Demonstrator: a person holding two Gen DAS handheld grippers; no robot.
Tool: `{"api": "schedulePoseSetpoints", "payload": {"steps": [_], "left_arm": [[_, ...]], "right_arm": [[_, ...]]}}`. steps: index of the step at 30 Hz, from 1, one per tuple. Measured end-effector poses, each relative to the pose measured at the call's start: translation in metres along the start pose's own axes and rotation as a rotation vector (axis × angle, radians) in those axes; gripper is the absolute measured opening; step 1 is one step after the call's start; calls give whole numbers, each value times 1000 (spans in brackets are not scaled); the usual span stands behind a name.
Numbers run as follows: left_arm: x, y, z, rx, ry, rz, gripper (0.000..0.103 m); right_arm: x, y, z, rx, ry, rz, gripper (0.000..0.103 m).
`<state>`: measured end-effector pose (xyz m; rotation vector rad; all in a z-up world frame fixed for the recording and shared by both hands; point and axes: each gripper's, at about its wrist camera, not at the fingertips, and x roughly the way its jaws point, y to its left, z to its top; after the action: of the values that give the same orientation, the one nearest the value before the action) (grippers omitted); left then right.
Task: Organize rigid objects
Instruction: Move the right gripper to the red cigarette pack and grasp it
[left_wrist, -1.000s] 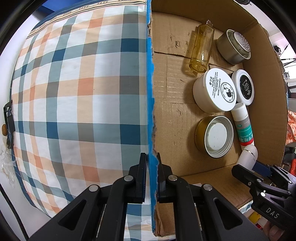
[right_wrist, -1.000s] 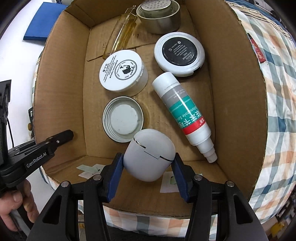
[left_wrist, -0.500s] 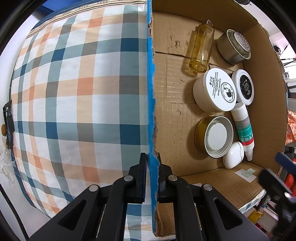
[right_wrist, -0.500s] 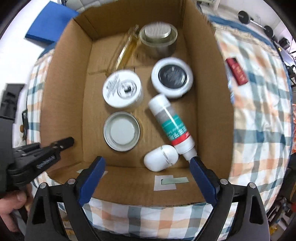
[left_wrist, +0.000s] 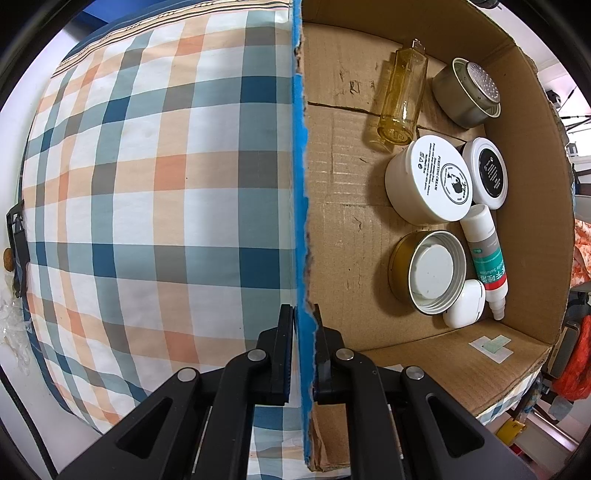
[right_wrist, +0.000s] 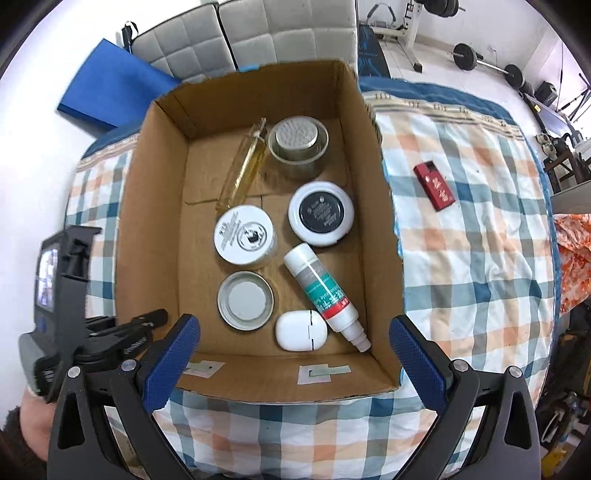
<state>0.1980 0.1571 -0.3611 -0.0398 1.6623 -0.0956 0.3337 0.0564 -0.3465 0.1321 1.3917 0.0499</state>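
A brown cardboard box (right_wrist: 159, 206) sits on a bedspread (right_wrist: 472, 280) checked in blue, orange, grey and white. Inside lie a white case (right_wrist: 301, 330), an amber bottle (right_wrist: 245, 166), a white tube (right_wrist: 321, 291) banded grey, teal and red. A red packet (right_wrist: 434, 186) lies outside.

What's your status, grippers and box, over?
Left gripper shut on cardboard box wall. Right gripper open, empty, above the box. White case lies inside by the tube. Red pack on the bedspread, unobstructed.
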Motion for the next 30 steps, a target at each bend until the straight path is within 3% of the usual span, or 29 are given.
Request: {"api": "schedulePoseSetpoints", "payload": {"steps": [9,12,15,20,27,30], "left_arm": [[1,-3,2,3,3,6,5],[2,-4,2,-2,3,4,5],[2,-4,4,-8,4,9,5],[4,-4,6,-13,6,15,5],[4,-7,9,-20,15,33,5],[4,-8,9,-25,18,43,5]], "right_arm": [[-17,-26,13,55,-58,79,103],[-23,-47,25,63,-137,57,103],[-19,-84,44,113,-123,9,103],[14,-158,81,214,-100,-83,103],[99,-195,122,166,34,-173,103],[128,-201,131,141,65,-200,97]]}}
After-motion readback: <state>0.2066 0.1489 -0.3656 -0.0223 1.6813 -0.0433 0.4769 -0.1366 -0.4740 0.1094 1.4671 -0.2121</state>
